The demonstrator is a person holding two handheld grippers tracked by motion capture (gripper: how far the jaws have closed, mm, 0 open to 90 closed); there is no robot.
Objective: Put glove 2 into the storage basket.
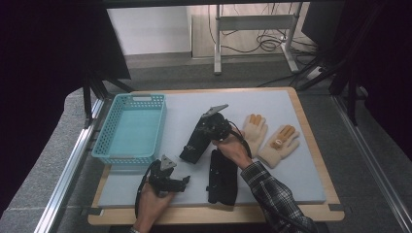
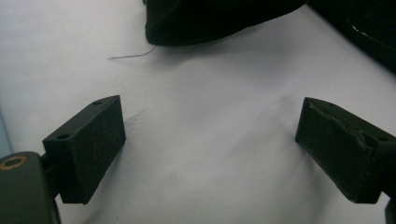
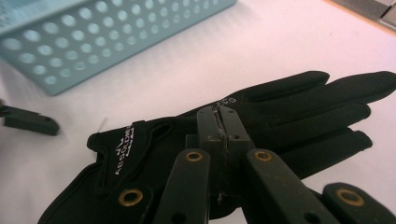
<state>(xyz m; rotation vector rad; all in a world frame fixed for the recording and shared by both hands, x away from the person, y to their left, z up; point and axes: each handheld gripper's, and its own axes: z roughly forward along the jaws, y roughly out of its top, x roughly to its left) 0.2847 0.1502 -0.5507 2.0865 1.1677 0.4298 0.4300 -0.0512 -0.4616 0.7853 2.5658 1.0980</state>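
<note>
A black glove [image 1: 193, 144] printed with white lettering lies slanted at the middle of the grey mat [image 1: 291, 179]. My right gripper [image 1: 204, 136] sits over the back of this black glove [image 3: 289, 107], and the right gripper [image 3: 219, 114] has its jaws shut together, pinching the fabric. A second black glove [image 1: 222, 177] lies flat near the front edge. My left gripper [image 1: 183, 181] rests low at the front left. The left gripper [image 2: 210, 149] stands open over bare mat, with the edge of a black glove [image 2: 210, 23] just beyond its pads.
A teal perforated basket [image 1: 128, 159] stands at the left of the mat, and its wall [image 3: 93, 46] shows close behind the held glove. Two cream gloves [image 1: 254, 130] [image 1: 279, 143] lie at the right. The table's wooden rim [image 1: 218, 216] runs along the front.
</note>
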